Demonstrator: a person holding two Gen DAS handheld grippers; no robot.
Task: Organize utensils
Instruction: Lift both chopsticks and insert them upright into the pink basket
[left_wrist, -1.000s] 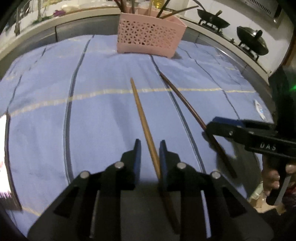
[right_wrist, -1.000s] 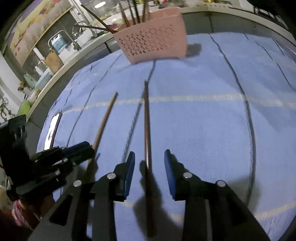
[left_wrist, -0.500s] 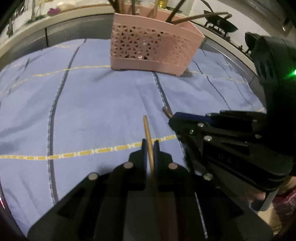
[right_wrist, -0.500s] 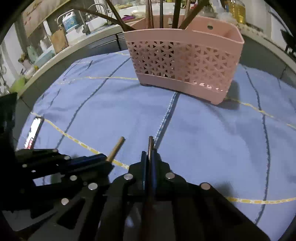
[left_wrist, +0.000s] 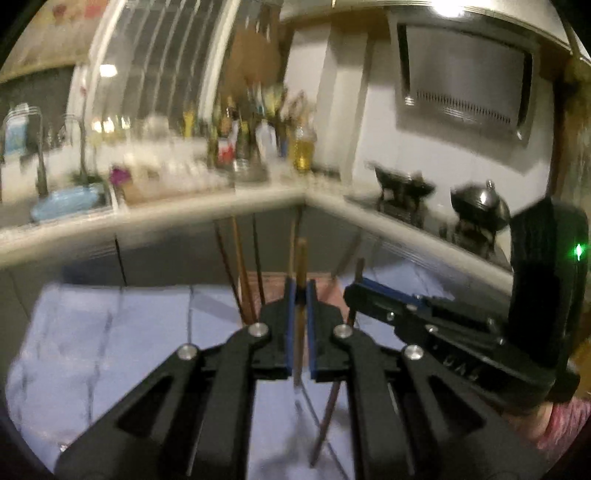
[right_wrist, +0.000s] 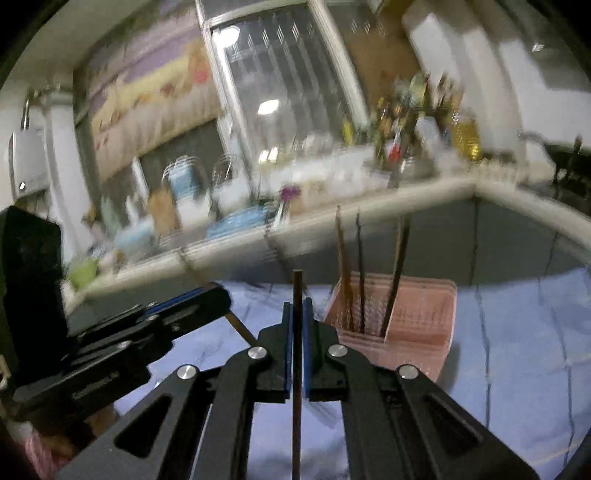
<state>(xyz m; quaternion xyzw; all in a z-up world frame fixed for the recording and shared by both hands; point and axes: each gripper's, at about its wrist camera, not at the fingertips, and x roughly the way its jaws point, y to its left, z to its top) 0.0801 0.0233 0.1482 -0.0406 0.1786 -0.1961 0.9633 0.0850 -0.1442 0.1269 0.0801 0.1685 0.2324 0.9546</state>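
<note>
Left wrist view: pretty smeared, but the left gripper (left_wrist: 300, 291) has its fingers pinched tight on a light brown chopstick (left_wrist: 301, 258), which pokes out ahead of the tips and trails back under the camera

Right wrist view: same deal, right gripper (right_wrist: 296, 310) fingers clamped on a dark chopstick (right_wrist: 296, 288), thin and nearly black, running straight along the gripper's line

Held sticks: both are up off the blue cloth (right_wrist: 517, 332), neither end resting on anything as far as I can see

Where the sticks need to go: pink basket (right_wrist: 417, 314) sitting on the cloth on the counter, with a few sticks already standing in its left end

Key relation: from the right gripper the basket is ahead, below and off to the right, quite near. From the left gripper it's more or less straight ahead behind the fingers, mostly hidden, only a pinkish strip showing

Who's closer: I'd guess the right one, but the blur makes that shaky

Long axis: both chopsticks lie close to level and point forward, while the ones in the basket stand near upright, so each needs tipping nose-down over the rim

Side by side: the two grippers are right next to each other, so going one at a time seems safer
</note>
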